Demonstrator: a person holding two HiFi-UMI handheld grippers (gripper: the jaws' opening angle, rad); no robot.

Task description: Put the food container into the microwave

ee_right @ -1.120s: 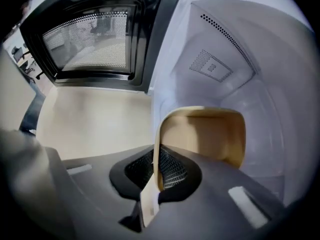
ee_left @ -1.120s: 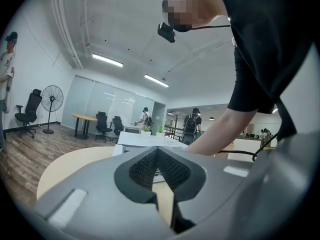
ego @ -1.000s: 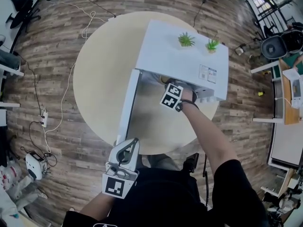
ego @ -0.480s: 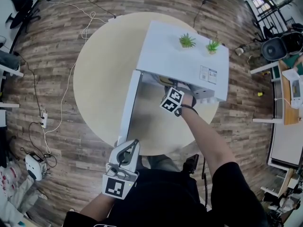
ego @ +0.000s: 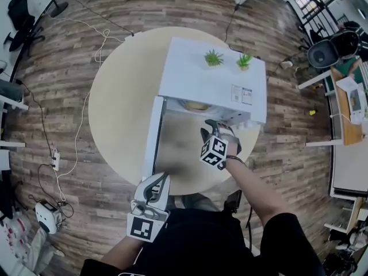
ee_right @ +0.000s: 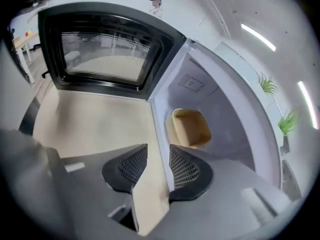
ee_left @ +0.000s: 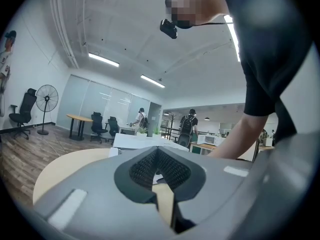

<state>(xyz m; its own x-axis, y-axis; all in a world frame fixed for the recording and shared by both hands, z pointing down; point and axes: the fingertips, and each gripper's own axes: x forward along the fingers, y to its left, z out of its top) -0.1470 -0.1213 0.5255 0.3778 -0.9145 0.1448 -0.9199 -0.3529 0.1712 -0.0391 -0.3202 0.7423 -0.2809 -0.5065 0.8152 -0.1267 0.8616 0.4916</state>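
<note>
The tan food container (ee_right: 190, 128) sits inside the white microwave (ego: 207, 76), and from the head view only its edge (ego: 197, 105) shows in the cavity. The microwave door (ee_right: 105, 49) stands swung wide to the left. My right gripper (ee_right: 157, 156) hovers just outside the cavity mouth, pointing steeply down at the container. Its jaws have just opened and nothing is between them. My left gripper (ego: 164, 177) hangs near the table's front edge by the door's outer end. Its pads (ee_left: 172, 169) meet at the tips with nothing held.
The microwave stands on a round beige table (ego: 121, 96). Two small green plants (ego: 214, 57) (ego: 244, 61) sit on its top. Cables and a power strip (ego: 54, 160) lie on the wooden floor to the left.
My right gripper has drawn back out of the microwave toward me and risen a little. The container stays inside. My left gripper has kept its place.
</note>
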